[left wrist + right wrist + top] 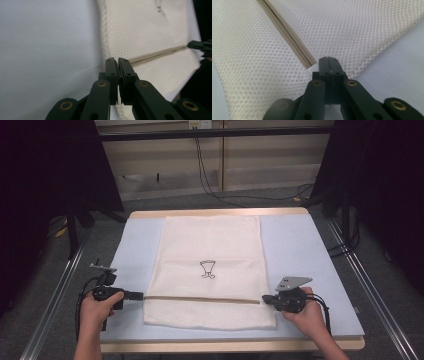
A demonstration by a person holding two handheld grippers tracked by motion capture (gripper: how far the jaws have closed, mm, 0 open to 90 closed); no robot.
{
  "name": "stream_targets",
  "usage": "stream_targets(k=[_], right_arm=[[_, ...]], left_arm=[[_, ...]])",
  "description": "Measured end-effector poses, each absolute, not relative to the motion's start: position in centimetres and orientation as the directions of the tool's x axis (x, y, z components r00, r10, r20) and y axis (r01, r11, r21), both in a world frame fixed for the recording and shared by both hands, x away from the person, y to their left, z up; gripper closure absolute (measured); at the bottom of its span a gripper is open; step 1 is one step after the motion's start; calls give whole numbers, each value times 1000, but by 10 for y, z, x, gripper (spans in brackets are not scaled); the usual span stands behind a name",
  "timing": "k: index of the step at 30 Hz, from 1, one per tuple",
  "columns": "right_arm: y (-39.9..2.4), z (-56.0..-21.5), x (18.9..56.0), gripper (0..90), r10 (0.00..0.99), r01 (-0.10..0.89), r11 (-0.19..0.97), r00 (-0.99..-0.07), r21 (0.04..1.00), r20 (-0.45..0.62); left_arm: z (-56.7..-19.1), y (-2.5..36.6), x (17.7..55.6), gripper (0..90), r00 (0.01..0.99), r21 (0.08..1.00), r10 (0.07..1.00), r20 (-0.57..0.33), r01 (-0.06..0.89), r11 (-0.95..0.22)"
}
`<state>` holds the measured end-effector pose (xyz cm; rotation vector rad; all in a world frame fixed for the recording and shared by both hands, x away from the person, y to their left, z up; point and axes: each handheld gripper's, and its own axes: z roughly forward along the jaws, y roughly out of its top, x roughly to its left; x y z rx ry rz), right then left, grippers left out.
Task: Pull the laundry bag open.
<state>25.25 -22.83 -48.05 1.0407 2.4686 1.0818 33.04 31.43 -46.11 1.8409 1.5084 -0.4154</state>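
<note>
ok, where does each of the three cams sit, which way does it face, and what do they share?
High view: above the person's side, looking forward and down on the table; both hands, left gripper and right gripper show.
Left gripper view: on the left gripper, looking along shut jaws at the mesh bag; the other gripper shows far right.
Right gripper view: on the right gripper, jaws shut at the bag's edge.
Shared: the bag's zipper shows in all views.
</note>
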Motion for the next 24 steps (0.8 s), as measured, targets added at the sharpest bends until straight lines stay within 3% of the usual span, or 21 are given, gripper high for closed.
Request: stream_targets(k=[8,12,14,16,17,22,24], right_arm=[[-229,-480,252,900,701,513,468,-711,719,51],[-229,-480,252,900,697,506,476,-716,719,42],[-230,-479,253,900,697,508,469,-715,722,51],[-233,-476,253,865,702,509,451,-710,734,61],[-236,-475,253,831,710,506,440,-702,741,57],[-255,-465,254,556,816,488,337,-577,805,8],[-262,-464,256,495,844,497,314,-536,809,1]], left_arm=[[-461,313,331,869,267,318,723,-637,946,-70],[-453,314,330,842,295,372,714,-635,927,-53],[-448,313,329,755,288,392,704,-650,920,-14],[-444,314,330,716,342,443,717,-608,895,-52],[-442,312,330,698,346,460,731,-589,887,-49],[-440,309,336,334,373,605,844,-385,793,-75],[-442,308,337,269,379,624,859,-343,776,-93]])
